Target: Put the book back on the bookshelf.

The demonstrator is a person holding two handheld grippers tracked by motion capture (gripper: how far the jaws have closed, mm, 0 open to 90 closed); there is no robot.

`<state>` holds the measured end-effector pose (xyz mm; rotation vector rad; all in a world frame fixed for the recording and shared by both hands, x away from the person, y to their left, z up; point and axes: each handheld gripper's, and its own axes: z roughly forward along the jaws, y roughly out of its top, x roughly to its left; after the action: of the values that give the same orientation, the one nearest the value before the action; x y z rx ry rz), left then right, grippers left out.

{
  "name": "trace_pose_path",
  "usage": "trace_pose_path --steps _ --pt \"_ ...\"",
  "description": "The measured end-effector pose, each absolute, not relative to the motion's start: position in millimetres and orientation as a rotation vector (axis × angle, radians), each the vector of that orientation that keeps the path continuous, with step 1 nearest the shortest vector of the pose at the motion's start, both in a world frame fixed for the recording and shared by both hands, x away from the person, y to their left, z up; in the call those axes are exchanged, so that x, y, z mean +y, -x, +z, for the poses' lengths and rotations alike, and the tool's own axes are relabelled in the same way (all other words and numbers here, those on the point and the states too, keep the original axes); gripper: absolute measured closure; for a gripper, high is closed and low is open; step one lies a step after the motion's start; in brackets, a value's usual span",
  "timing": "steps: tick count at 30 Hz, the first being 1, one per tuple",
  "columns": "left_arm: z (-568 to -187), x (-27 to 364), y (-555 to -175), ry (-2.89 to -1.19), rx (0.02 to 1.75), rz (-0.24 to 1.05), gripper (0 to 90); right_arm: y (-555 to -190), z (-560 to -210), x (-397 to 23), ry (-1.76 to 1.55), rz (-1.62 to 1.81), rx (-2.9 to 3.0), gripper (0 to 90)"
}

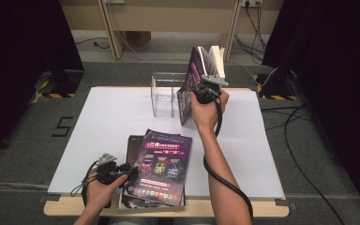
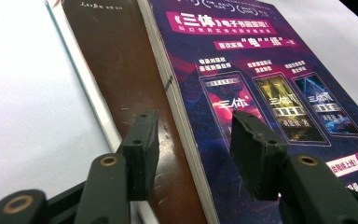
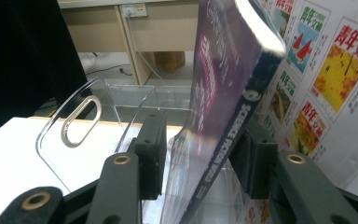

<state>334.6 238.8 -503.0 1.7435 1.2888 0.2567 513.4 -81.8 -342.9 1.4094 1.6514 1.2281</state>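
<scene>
A purple book [image 1: 191, 77] [image 3: 219, 93] stands tilted in a clear acrylic holder [image 1: 164, 93] [image 3: 74, 126] at the back of the white table. My right gripper [image 1: 205, 88] [image 3: 200, 149] is around its spine, jaws open; a gap shows at the left pad. A magazine [image 1: 215, 58] [image 3: 326, 70] with colourful covers leans behind it. At the front edge lies another purple book [image 1: 161, 166] [image 2: 261, 84] on a brown book [image 1: 133, 145] [image 2: 121, 70]. My left gripper [image 1: 131, 172] [image 2: 193, 144] hovers open over the purple book's page edge, gripping nothing.
A white sheet [image 1: 108, 122] covers the table, bare at left and right. A thin white and teal book edge [image 2: 79, 84] lies under the brown one. Black curtains flank the table; cables [image 1: 300, 154] run across the floor at right.
</scene>
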Motion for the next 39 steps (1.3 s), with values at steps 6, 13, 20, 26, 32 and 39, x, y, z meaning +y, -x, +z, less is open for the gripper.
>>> trace_pose_path --steps 6,13,20,26,32,39 --pt "-503.0 238.6 -334.5 -1.744 1.289 0.259 51.6 -510.0 -344.8 -82.2 -1.407 1.224 1.666 58.8" --pt "-503.1 238.6 -334.5 -1.743 1.290 0.259 51.5 -506.5 -347.7 -82.2 -1.411 1.225 1.680 57.8" --pt "-503.1 238.5 -334.4 -1.741 1.291 0.258 51.5 -503.8 -350.3 -82.2 -1.411 1.219 1.692 57.3" --pt "-503.3 238.6 -334.6 -1.741 1.290 0.257 51.5 -501.7 -351.5 -82.9 -1.411 1.215 1.699 57.2" --pt "-503.2 238.4 -334.4 -1.741 1.291 0.257 51.5 -500.0 -352.3 -84.1 -1.415 1.214 1.701 57.2" --pt "-503.2 238.5 -334.5 -1.742 1.291 0.258 51.5 -495.9 -356.1 -86.6 -1.419 1.216 1.703 57.3"
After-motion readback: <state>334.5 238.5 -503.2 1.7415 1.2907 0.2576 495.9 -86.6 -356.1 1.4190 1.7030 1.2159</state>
